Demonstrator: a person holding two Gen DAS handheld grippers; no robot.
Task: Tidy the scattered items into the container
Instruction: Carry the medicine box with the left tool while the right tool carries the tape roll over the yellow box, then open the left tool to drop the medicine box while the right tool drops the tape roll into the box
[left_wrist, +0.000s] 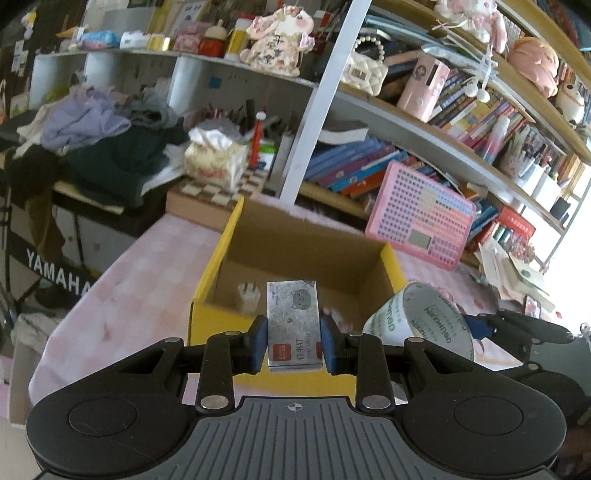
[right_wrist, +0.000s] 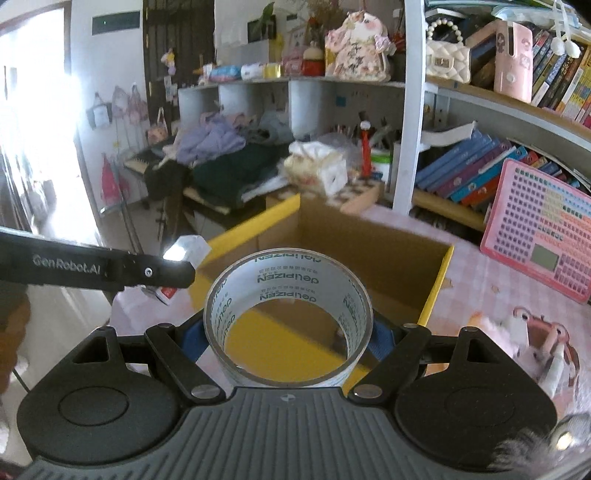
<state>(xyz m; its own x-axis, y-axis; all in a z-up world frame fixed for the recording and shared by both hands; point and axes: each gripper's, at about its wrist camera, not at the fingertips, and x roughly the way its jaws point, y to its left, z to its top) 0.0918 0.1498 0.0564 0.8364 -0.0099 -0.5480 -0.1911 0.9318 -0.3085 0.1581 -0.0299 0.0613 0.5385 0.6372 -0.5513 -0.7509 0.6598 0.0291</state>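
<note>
A yellow cardboard box (left_wrist: 210, 291), open at the top, stands on the pink checked table; it also shows in the right wrist view (right_wrist: 439, 280). My left gripper (left_wrist: 294, 341) is shut on a small silver staples box (left_wrist: 293, 317) and holds it over the box's near wall. A white plug (left_wrist: 248, 295) lies inside the box. My right gripper (right_wrist: 288, 332) is shut on a roll of clear tape (right_wrist: 288, 280), held just before the box's near wall. The tape roll (left_wrist: 424, 317) and the right gripper show at the right in the left wrist view.
A pink calculator (left_wrist: 421, 221) leans against the bookshelf behind the box. A plush toy (right_wrist: 535, 332) lies on the table at the right. Clothes (left_wrist: 110, 147) are piled on a keyboard at the left. Shelves of books stand at the back.
</note>
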